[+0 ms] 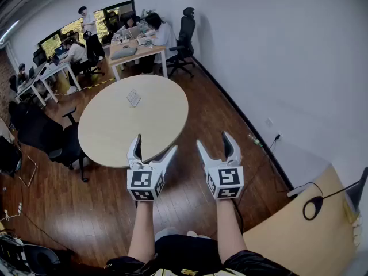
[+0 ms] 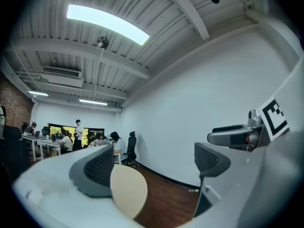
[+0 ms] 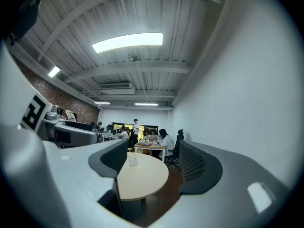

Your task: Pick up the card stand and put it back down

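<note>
A small clear card stand point(image 1: 133, 98) with a white card stands on the round beige table point(image 1: 115, 132), toward its far side. It also shows as a small white card point(image 3: 133, 161) on the table point(image 3: 145, 178) in the right gripper view. My left gripper point(image 1: 153, 147) hovers level over the table's near edge, open and empty. Off the table's near right edge, my right gripper point(image 1: 215, 144) is held over the wood floor, open with nothing between its fingers. Both are well short of the stand.
Black chairs point(image 1: 69, 148) stand at the table's left. Desks point(image 1: 133, 53) with several seated people and a standing person point(image 1: 87, 20) fill the far end. A white wall point(image 1: 276, 68) runs along the right. A second wooden table point(image 1: 305, 229) with a black lamp sits near right.
</note>
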Tool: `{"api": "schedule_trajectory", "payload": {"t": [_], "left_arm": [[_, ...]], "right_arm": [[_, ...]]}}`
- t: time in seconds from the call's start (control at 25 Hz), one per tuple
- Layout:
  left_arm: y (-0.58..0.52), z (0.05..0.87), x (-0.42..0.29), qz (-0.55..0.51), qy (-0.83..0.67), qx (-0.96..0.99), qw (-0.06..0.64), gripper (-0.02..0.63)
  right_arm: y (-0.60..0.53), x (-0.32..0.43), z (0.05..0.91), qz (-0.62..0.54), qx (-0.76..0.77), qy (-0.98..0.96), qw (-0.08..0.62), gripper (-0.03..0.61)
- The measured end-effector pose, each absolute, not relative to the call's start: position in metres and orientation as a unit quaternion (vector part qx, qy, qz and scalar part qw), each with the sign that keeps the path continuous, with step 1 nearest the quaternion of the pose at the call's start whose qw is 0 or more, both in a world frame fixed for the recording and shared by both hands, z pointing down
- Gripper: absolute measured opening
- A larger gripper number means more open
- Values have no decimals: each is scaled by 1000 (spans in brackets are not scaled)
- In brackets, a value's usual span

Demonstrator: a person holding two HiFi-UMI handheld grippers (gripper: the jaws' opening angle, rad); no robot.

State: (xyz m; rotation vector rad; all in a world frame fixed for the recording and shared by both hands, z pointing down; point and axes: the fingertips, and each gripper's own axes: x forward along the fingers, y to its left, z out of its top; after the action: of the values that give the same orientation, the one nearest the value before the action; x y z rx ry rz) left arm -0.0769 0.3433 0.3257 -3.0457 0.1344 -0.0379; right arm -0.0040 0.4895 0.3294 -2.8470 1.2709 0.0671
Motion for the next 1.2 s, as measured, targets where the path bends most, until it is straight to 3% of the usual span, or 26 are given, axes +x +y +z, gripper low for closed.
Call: {"api": "schedule_trajectory", "payload": {"t": [0.2,0.36,0.76,1.2], "left_arm": [[352,334,-32,-18,23,-997,67,535],[340,344,7,-22,-6,-998,65,494],[232,344,105,-38,-18,-997,66,453],[107,342,120,-43,47,-997,36,452]], "right_arm": [[492,35,341,19,-915,404,12,384],[467,65,355,6,-916,401,-6,422],[360,159,337,11,-916,401,-7,425],[216,193,323,3,-878,478,-15,425]]}}
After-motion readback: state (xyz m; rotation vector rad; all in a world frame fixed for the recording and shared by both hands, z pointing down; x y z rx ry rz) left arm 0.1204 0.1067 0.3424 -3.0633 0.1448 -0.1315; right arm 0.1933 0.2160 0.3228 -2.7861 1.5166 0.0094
